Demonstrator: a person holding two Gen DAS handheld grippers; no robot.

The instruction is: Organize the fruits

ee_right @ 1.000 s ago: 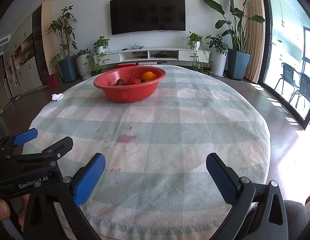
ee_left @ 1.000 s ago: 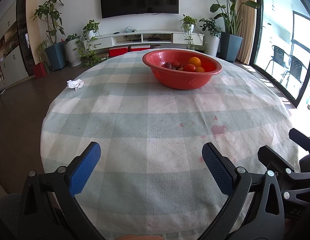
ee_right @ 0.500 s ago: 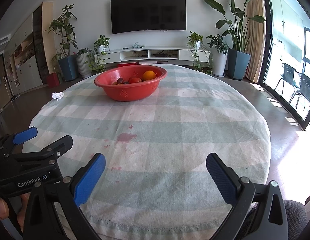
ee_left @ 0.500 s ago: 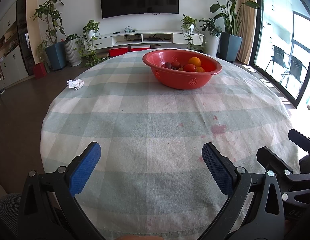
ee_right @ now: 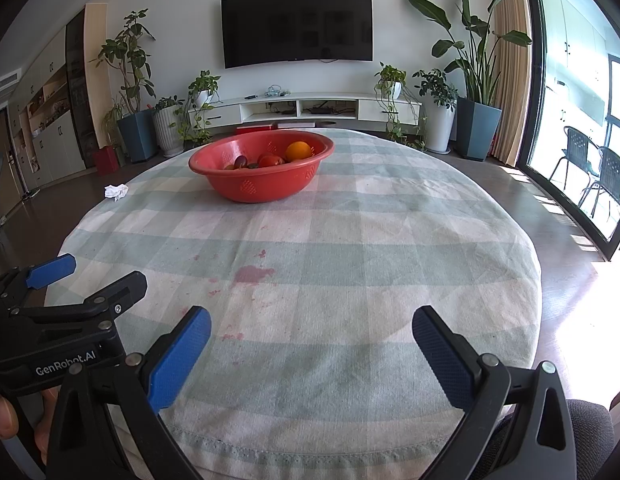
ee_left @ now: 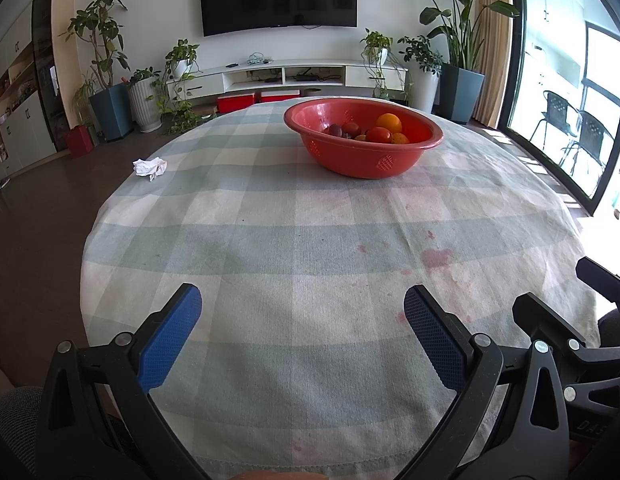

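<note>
A red plastic basin stands on the far half of a round table with a checked green and white cloth. In it lie an orange, a red tomato and darker small fruits. My left gripper is open and empty over the table's near edge. My right gripper is open and empty beside it, also at the near edge. Each gripper shows at the side of the other's view.
A crumpled white tissue lies at the table's far left edge. Reddish stains mark the cloth. Behind the table are a TV unit, potted plants and a glass door on the right.
</note>
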